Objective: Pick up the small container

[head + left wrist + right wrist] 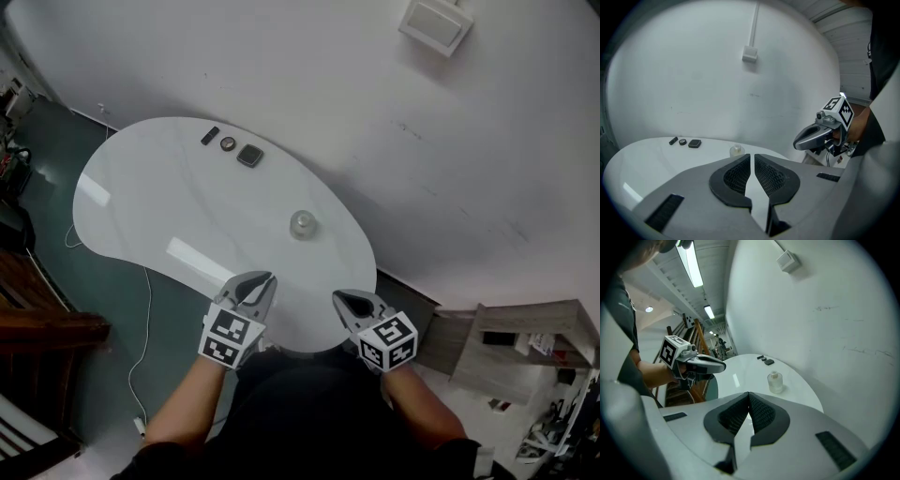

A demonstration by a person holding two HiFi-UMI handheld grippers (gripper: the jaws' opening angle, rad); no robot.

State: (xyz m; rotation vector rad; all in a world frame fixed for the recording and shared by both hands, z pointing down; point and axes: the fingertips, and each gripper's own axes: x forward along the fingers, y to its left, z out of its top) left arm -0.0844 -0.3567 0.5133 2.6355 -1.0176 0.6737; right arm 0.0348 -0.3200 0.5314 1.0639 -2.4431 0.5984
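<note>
Entry: approach phase, grasp not yet begun.

Both tools hang over the near edge of the white desk [131,187]. Left hand-held gripper [269,278]: its own view shows the ribbed pads drawn together with nothing between them, so it is closed and empty. Right hand-held gripper [339,299]: its pads meet at the tips, and it is likewise closed and empty.

The small container [302,224] is a clear, squat jar with a narrow neck. It stands upright on the desk, alone, toward the right lobe. In the head view it lies at about 1 o'clock from the left tool and 11 o'clock from the right, well apart from both. In the right gripper view it sits at 1 o'clock beyond the jaws [775,382]. In the left gripper view only its top shows, just above the left pad at 11 o'clock [736,150].

Three small dark objects [230,145] lie in a row at the far left of the desk, at roughly 11 o'clock from the container and well apart from it. I judge them to be no part of this task.

Judgement on the next move:
- Commit one tool. The right one seems to have the cleaner sight line.
- Open its jaws wider than the jar's body before closing in.
- Advance toward 11 o'clock, descend, and straddle the body below the neck.
- Close gently. The jar looks like smooth glass, so I expect it to slide or tip if one pad touches first.
</note>
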